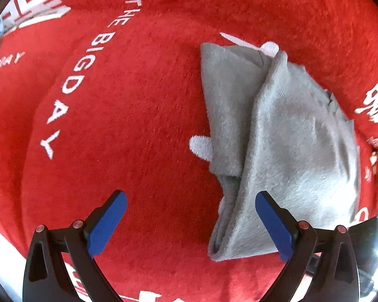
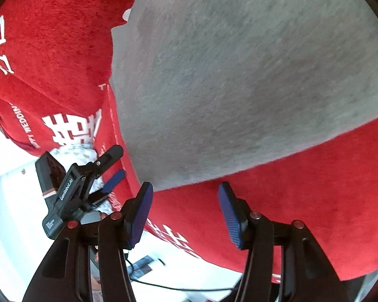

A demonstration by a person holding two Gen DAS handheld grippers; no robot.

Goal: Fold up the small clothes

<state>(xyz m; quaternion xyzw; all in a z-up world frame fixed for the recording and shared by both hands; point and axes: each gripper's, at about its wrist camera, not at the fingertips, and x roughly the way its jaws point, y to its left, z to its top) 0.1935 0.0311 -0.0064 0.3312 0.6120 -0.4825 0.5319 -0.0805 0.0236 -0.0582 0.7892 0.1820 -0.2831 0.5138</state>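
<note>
Grey garment [image 1: 277, 136] lies partly folded on the red cloth [image 1: 138, 125], right of centre in the left wrist view; it fills the upper right of the right wrist view.

Your left gripper [image 1: 191, 226]: jaws spread, nothing between them, right finger over the garment's lower edge.

Your right gripper [image 2: 186, 214]: jaws apart, empty, just below the garment's near hem.

Risks, as judged: the plush cloth may get pinched along with the hem and drag. The loose overlapping flap could slide and undo the fold. The grippers sit close together; they could collide.
</note>
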